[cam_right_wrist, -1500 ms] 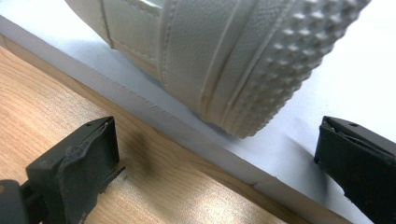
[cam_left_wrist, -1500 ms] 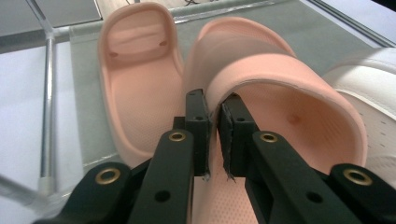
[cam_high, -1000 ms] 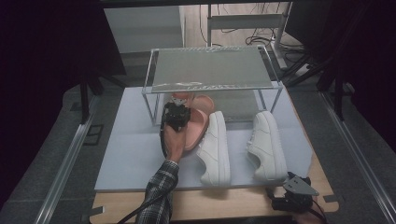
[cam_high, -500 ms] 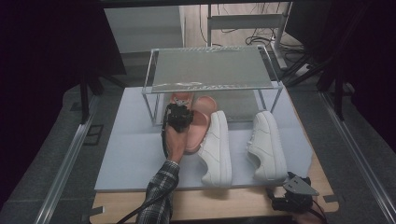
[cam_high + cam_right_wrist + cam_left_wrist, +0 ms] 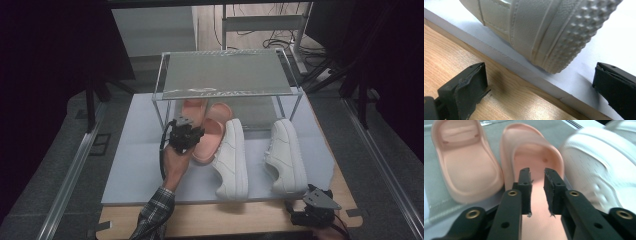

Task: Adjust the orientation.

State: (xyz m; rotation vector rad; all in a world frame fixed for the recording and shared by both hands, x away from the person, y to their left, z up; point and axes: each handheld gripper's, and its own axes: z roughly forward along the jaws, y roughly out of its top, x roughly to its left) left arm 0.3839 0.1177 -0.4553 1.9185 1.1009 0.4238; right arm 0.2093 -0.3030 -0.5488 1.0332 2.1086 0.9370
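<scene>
Two pink slippers lie side by side at the open front of a wire rack: the left one [image 5: 192, 106] [image 5: 464, 162] and the right one [image 5: 212, 135] [image 5: 531, 152]. My left gripper [image 5: 189, 134] [image 5: 537, 173] hovers just above the right slipper's heel end. Its jaws have just been opening and stand a narrow gap apart with nothing between them. Two white sneakers [image 5: 232, 155] [image 5: 287, 157] lie to the right on the mat. My right gripper [image 5: 315, 210] [image 5: 540, 68] rests wide open at the table's front edge, facing the right sneaker's heel [image 5: 544, 27].
The metal-framed rack [image 5: 225, 75] with a mesh top shelf stands at the back of a pale blue mat [image 5: 135, 165]. The mat lies on a wooden tabletop [image 5: 240, 220]. A sneaker [image 5: 599, 165] lies close beside the right slipper. Cables trail on the floor behind.
My left gripper has drawn back toward me and slightly left, away from the rack. The slippers and sneakers lie where they were, and the right gripper has stayed put.
</scene>
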